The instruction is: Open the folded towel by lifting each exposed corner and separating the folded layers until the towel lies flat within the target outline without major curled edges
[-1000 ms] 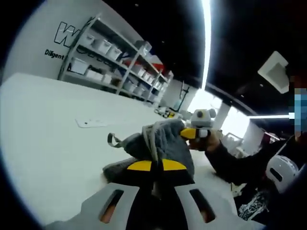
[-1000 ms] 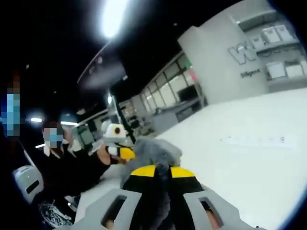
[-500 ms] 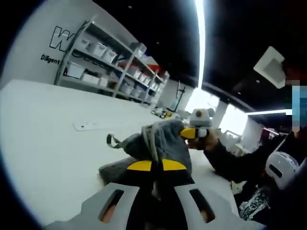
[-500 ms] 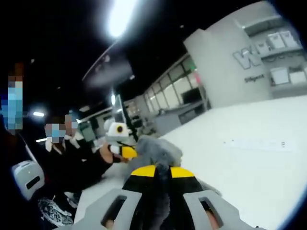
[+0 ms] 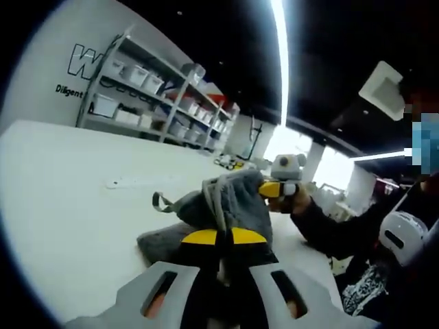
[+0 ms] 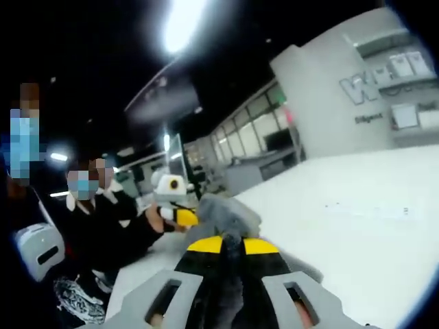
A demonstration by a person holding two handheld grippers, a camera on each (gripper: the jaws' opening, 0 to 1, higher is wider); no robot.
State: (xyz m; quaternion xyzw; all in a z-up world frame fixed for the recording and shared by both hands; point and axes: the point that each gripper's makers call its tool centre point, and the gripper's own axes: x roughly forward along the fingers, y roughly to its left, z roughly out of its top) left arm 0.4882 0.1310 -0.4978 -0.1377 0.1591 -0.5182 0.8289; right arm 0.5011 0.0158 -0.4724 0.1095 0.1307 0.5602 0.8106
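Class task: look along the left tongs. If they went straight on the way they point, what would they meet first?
The grey towel, already clamped between the left tongs. Beyond its bunched folds lie the right tongs, gripping its far end, though the depth is hard to judge.

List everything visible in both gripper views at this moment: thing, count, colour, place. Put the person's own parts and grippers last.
towel: one, grey, bunched and lifted off the table, pinched at both ends
hanging loop: one, grey, on the towel's edge
table: one, white, under the towel
flat strip: one, white, lying on the table beyond the towel
shelf rack: one, grey, with pale bins, against the wall
ceiling light strip: one, white, overhead
onlookers: at least two, dark clothes, beside the table
left gripper: yellow-tipped black jaws shut on the towel
right gripper: same colours, shut on the towel's other end
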